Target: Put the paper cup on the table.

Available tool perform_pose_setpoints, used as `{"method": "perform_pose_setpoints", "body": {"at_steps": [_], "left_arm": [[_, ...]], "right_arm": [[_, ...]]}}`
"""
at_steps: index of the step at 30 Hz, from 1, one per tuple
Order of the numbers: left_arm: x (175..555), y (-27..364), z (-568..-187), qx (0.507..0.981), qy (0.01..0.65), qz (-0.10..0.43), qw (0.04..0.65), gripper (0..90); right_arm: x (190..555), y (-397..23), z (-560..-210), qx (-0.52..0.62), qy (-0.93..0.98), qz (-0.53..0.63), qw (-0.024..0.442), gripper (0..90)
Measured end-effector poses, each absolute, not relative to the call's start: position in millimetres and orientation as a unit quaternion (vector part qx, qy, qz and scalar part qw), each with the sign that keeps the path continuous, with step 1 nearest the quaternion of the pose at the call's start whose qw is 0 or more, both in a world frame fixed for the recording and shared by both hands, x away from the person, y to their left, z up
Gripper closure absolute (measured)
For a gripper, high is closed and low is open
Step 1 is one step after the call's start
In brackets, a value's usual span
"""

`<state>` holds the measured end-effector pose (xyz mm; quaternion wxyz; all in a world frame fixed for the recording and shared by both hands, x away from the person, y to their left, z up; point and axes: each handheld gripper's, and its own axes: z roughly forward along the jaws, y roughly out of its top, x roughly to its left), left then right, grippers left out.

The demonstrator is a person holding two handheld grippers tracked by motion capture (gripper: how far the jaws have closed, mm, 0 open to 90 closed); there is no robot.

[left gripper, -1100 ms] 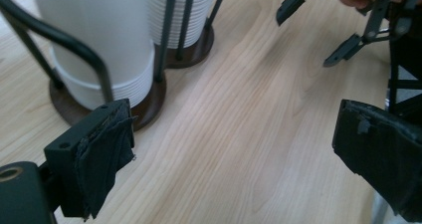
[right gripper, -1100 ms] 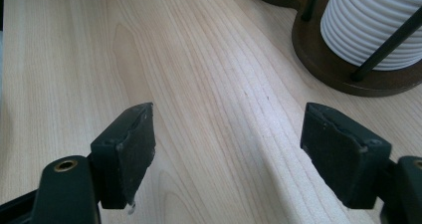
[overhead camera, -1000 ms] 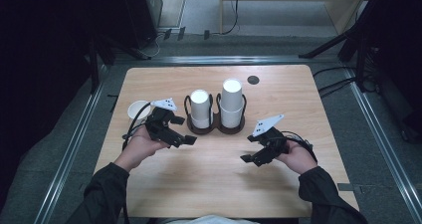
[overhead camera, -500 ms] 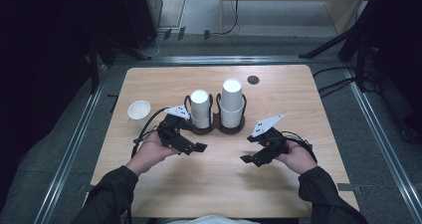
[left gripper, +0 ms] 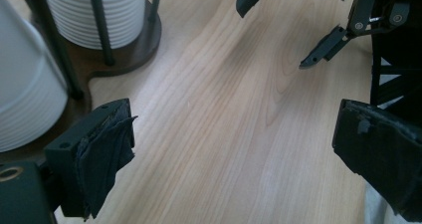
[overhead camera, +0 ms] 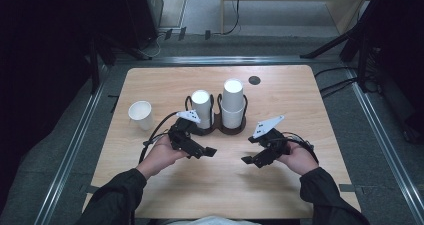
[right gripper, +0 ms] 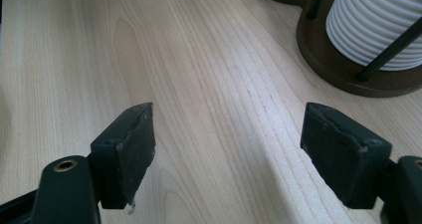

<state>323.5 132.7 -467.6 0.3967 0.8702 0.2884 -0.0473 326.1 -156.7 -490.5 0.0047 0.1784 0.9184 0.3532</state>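
The two stacks of white cups are standing upright in a dark double holder (overhead camera: 220,129) near the middle of the wooden table (overhead camera: 310,100). The shorter stack (overhead camera: 202,108) is rising just ahead of the left gripper (overhead camera: 209,152); the taller stack (overhead camera: 233,103) is sitting beside it, ahead and to the left of the right gripper (overhead camera: 247,160). Neither stack is being touched.

The left gripper is hovering over bare wood with its jaws spread wide and nothing lying between them. In the left gripper view, the holder's rods and the ribbed sides of both stacks are showing at its upper left, the nearer stack (left gripper: 25,94) just beside its left jaw, the farther one (left gripper: 94,12) beyond.

The right gripper is likewise hanging released, jaws wide apart over empty grain. In the right gripper view, one stack (right gripper: 375,22) and the holder's brown base (right gripper: 343,72) are sitting ahead and to its right, apart from the jaws. The two grippers are facing each other, near but not touching.

A single white cup (overhead camera: 140,114) is standing alone, well to the left of the left gripper. A small dark disc (overhead camera: 254,80) is lying beyond the taller stack.
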Motion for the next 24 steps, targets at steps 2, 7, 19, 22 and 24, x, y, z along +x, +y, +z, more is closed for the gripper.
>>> {"method": "perform_pose_setpoints", "body": {"at_steps": [2, 7, 19, 22, 24], "left_arm": [[323, 130, -470, 0.872, 0.286, -0.046, 0.394, 3.1], [323, 124, -476, 0.879, 0.282, -0.042, 0.383, 3.0], [322, 118, -488, 0.885, 0.281, -0.034, 0.370, 3.0], [322, 118, -491, 0.885, 0.281, -0.030, 0.371, 3.1], [322, 118, -492, 0.886, 0.278, -0.029, 0.369, 3.1]], "right_arm": [[326, -157, -491, 0.178, 0.919, 0.353, 0.005, 22.1], [326, -156, -491, 0.177, 0.919, 0.352, 0.005, 22.1], [325, -155, -492, 0.171, 0.921, 0.349, 0.005, 22.1], [325, -154, -492, 0.169, 0.923, 0.346, 0.004, 22.1], [325, -154, -493, 0.167, 0.923, 0.346, 0.006, 22.1]]}}
